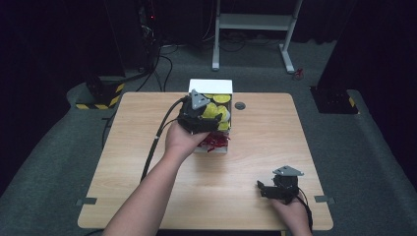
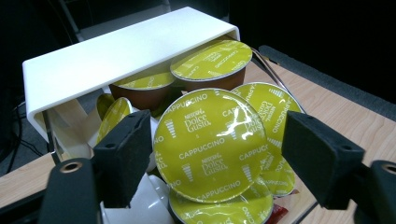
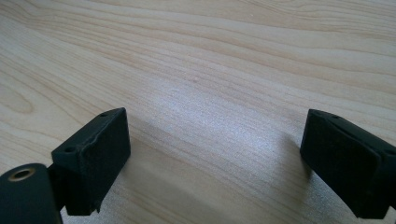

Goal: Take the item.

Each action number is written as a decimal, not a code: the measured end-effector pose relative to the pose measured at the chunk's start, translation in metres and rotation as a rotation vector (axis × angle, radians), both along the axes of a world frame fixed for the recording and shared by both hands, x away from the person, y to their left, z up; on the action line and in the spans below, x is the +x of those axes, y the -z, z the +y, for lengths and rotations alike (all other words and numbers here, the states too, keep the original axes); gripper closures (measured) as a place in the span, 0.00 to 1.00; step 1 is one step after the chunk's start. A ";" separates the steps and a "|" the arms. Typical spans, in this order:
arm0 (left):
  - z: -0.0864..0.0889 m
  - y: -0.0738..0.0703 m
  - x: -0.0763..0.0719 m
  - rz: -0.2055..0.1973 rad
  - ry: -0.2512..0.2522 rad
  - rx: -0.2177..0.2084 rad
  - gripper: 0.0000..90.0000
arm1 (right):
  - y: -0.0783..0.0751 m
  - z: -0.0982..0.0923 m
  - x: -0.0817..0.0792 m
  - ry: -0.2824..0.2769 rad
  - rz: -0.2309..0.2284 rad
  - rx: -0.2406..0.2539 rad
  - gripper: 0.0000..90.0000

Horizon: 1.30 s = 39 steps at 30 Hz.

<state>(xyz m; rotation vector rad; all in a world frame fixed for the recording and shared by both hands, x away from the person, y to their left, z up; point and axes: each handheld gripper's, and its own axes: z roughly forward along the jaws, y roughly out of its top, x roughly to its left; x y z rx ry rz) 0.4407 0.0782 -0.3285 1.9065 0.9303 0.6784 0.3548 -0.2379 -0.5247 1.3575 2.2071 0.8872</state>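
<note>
- Left gripper (image 1: 209,123) sits over the white box (image 1: 210,86) at the table's 12 o'clock edge, held by the left hand (image 1: 179,140).
- In the left gripper view its jaws stand apart, left gripper (image 2: 217,149) framing a yellow-green coffee capsule (image 2: 210,144); a gap shows between the pads and the capsule rim at 9 and 3 o'clock, no pinch.
- The capsule lies tilted on top of a pile of same-coloured capsules (image 2: 212,60) in the white box (image 2: 116,51), its printed lid facing the camera.
- Red packets (image 1: 215,142) lie at the box's 6 o'clock end.
- Right gripper (image 1: 263,189) rests low near the table's 5 o'clock corner, well apart from the box.
- Right gripper (image 3: 215,154) is spread wide over the bare wooden table (image 3: 210,56), nothing between the jaws.
</note>
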 end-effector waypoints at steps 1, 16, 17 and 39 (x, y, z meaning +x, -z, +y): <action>0.000 0.000 0.000 0.000 -0.001 0.001 0.30 | 0.000 0.000 0.000 -0.001 0.000 0.000 0.10; 0.005 -0.002 -0.007 -0.041 0.005 -0.058 0.42 | 0.000 0.000 0.001 -0.007 -0.001 -0.001 0.10; 0.006 -0.004 -0.008 -0.043 0.010 -0.066 0.42 | 0.000 0.000 0.000 -0.005 0.000 -0.001 0.10; 0.033 -0.033 -0.026 -0.090 -0.004 -0.095 0.43 | 0.000 0.000 0.000 -0.006 0.002 0.000 0.09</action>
